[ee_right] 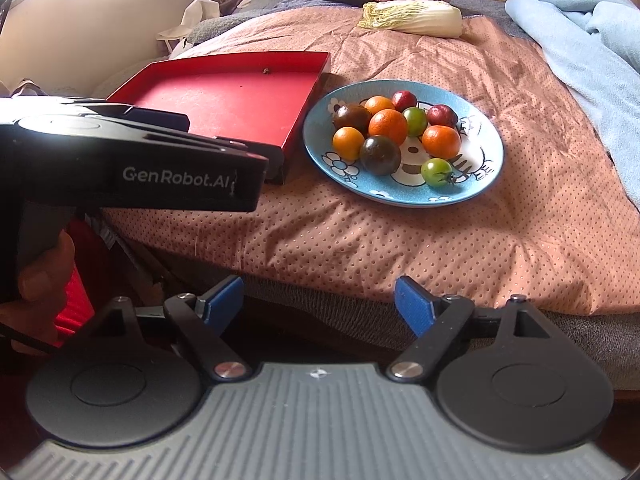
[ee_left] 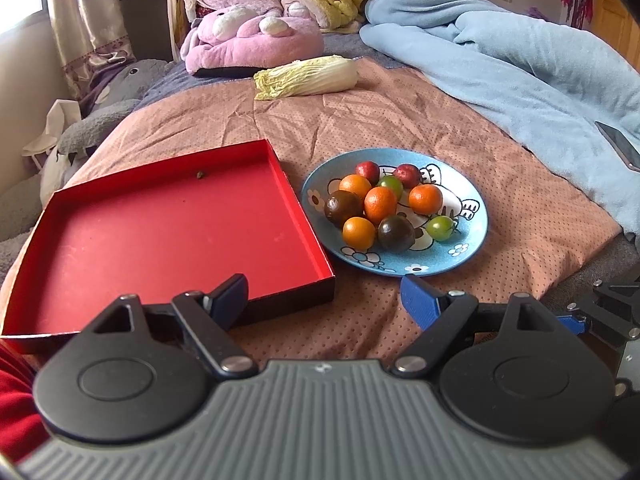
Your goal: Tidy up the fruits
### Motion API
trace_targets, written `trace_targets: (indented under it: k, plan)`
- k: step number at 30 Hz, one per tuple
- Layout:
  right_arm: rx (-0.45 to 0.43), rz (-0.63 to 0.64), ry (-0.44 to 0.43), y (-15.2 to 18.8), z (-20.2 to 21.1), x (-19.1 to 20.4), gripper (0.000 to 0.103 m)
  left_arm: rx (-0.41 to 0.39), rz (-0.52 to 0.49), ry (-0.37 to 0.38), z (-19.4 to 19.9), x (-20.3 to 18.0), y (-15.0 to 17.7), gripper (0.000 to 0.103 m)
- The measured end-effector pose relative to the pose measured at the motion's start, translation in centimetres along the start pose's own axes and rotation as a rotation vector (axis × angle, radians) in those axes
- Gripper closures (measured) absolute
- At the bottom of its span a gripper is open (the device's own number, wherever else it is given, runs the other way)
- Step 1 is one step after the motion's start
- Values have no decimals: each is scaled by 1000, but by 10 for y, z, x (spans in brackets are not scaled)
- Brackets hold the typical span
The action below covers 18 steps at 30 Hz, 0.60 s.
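Observation:
A blue flowered plate (ee_left: pixel 468 240) (ee_right: pixel 486 148) rests on the pink bedspread and holds several small fruits: orange ones (ee_left: pixel 380 205) (ee_right: pixel 388 126), dark brown ones (ee_left: pixel 396 233), red ones (ee_left: pixel 407 175) and green tomatoes (ee_left: pixel 440 227) (ee_right: pixel 437 172). Left of it lies a shallow red tray (ee_left: pixel 160 240) (ee_right: pixel 232 100), bare but for a tiny speck. My left gripper (ee_left: pixel 324 300) hovers open over the tray's near right corner, short of the plate. My right gripper (ee_right: pixel 318 300) stands open with nothing between its fingers, at the bed's near edge below the plate.
A napa cabbage (ee_left: pixel 308 77) (ee_right: pixel 412 18) lies farther back on the bedspread. Pink plush toys (ee_left: pixel 248 36) and a crumpled blue blanket (ee_left: pixel 520 64) fill the back and right. A phone (ee_left: pixel 620 144) rests on the blanket. A hand (ee_right: pixel 40 280) holds the left gripper's handle.

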State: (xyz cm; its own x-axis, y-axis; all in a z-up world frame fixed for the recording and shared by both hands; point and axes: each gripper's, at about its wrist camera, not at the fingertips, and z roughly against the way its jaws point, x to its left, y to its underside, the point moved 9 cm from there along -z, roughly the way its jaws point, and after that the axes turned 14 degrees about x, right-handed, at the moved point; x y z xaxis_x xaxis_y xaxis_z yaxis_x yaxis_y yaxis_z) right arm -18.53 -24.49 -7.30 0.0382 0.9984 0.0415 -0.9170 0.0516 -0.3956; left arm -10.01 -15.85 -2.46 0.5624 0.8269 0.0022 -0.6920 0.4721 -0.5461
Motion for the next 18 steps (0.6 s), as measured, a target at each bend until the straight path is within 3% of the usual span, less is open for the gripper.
trace_targets:
  k: [18]
  plan:
    - [9, 6, -7, 2, -4, 3, 16, 3, -5, 1, -1, -2, 1, 18]
